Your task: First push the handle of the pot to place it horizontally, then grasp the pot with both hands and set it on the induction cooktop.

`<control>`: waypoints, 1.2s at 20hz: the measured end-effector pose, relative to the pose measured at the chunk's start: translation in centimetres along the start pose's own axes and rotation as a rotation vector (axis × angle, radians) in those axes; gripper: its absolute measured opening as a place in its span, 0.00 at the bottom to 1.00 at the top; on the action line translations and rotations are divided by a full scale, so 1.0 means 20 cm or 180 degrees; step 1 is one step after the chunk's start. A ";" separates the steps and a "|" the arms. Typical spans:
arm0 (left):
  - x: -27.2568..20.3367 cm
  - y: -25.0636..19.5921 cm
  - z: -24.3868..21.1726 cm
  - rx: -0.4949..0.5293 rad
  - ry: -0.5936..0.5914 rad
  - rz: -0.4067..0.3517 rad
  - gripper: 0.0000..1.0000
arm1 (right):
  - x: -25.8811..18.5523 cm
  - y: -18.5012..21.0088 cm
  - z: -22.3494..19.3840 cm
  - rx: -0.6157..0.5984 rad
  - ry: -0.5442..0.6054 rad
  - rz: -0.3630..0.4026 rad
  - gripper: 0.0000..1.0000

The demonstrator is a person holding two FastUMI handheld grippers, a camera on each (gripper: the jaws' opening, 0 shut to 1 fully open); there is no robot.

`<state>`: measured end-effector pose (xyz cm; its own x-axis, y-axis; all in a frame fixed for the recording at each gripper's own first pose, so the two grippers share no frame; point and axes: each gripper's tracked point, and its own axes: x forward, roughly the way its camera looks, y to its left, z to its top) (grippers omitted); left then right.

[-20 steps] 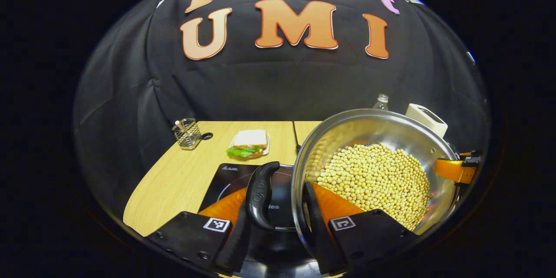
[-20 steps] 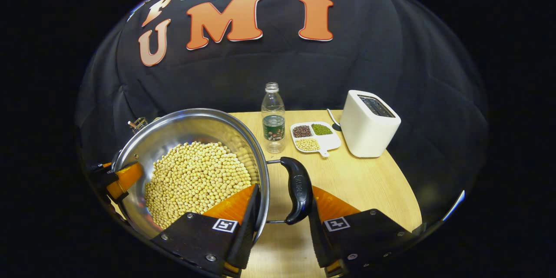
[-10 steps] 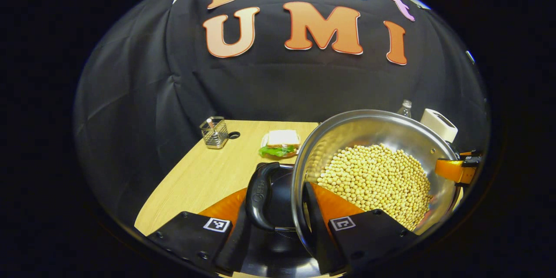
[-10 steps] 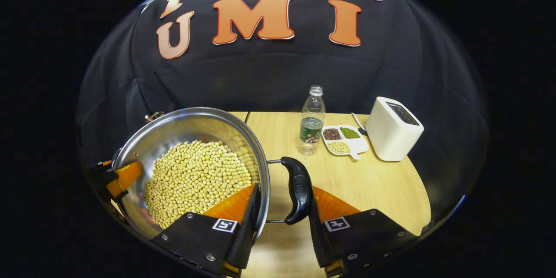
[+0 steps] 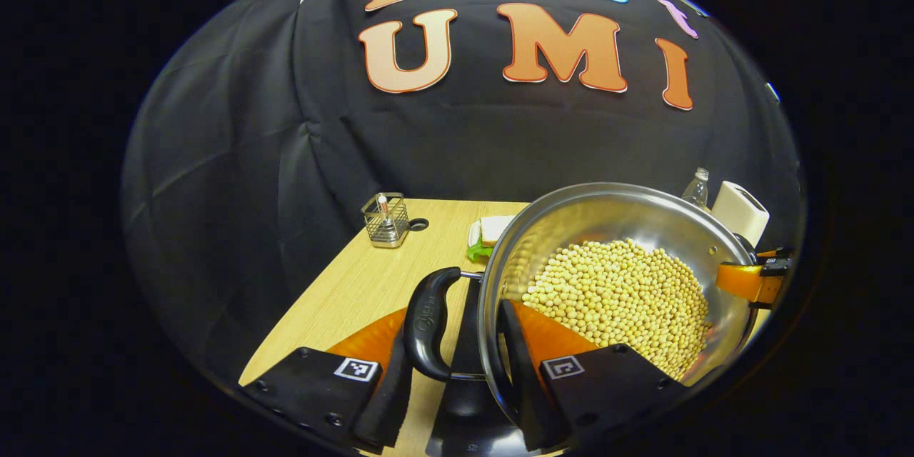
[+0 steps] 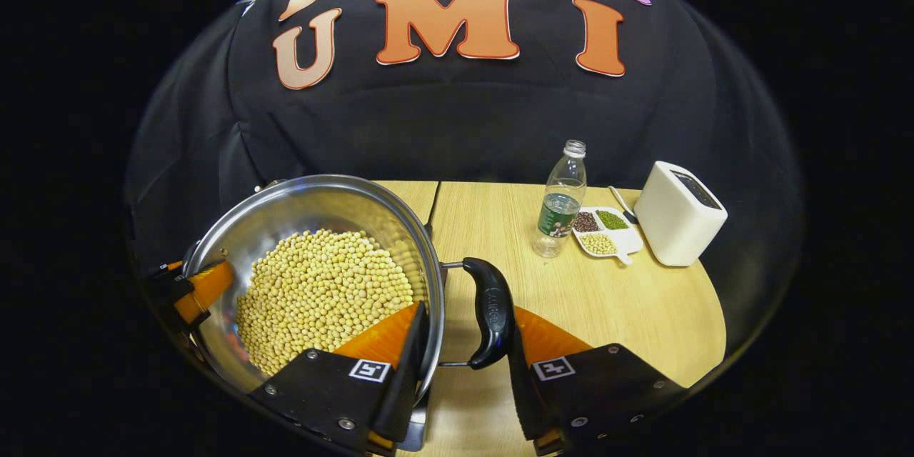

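Pot [image 5: 621,228] of beans held between both grippers. Left gripper [image 5: 453,343] fingers clamp the left handle [image 5: 427,321] and rim; right gripper [image 6: 464,339] likewise on the right handle [image 6: 489,314]. Cooktop [image 5: 468,328] mostly hidden beneath the pot; pot-to-cooktop contact unclear. Sandwich [image 5: 487,234] half-hidden behind rim.

The left gripper [image 5: 457,364] is reaching forward at a low, near-level angle, its two fingers closing across the pot's rim [image 5: 489,328] and its black side handle [image 5: 428,321], one finger inside the wall and one outside the handle. The right gripper [image 6: 460,360] is mirroring it on the opposite side, clamping the rim [image 6: 433,314] and the other handle [image 6: 489,314] between its fingers in the same way.
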<state>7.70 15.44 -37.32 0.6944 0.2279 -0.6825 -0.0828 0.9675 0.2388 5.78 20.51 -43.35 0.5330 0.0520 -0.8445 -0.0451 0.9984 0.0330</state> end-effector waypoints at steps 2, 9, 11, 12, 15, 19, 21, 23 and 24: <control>0.01 0.03 0.00 0.0011 0.0003 0.0014 0.69 | 0.00 -0.01 -0.02 -0.0004 0.0002 0.0013 0.58; 0.12 0.06 -0.11 -0.0056 0.0181 0.0005 0.69 | -0.02 -0.01 0.00 -0.0070 0.0124 0.0003 0.58; 0.15 0.05 -0.13 -0.0064 0.0195 -0.0005 0.70 | -0.03 -0.02 0.01 -0.0064 0.0150 -0.0005 0.58; 0.16 0.05 -0.14 -0.0066 0.0207 -0.0008 0.70 | -0.03 -0.02 0.01 -0.0066 0.0151 -0.0015 0.59; 0.20 0.04 -0.17 -0.0064 0.0242 -0.0025 0.70 | -0.03 -0.01 0.01 -0.0064 0.0181 -0.0039 0.59; 0.23 0.03 -0.19 -0.0057 0.0303 -0.0026 0.70 | -0.05 -0.01 0.02 -0.0063 0.0238 -0.0037 0.58; 0.24 0.03 -0.21 -0.0064 0.0329 -0.0021 0.70 | -0.05 -0.01 0.02 -0.0057 0.0251 -0.0030 0.59; 0.24 0.02 -0.21 -0.0058 0.0357 -0.0021 0.70 | -0.06 -0.01 0.03 -0.0063 0.0271 -0.0032 0.59; 0.25 0.02 -0.21 -0.0058 0.0370 -0.0024 0.70 | -0.06 -0.01 0.03 -0.0067 0.0278 -0.0035 0.59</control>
<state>8.15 17.45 -43.43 0.6076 0.2308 -0.7599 -0.0916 0.9708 0.2217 5.63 20.26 -41.98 0.4579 0.0382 -0.8882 -0.0579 0.9982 0.0131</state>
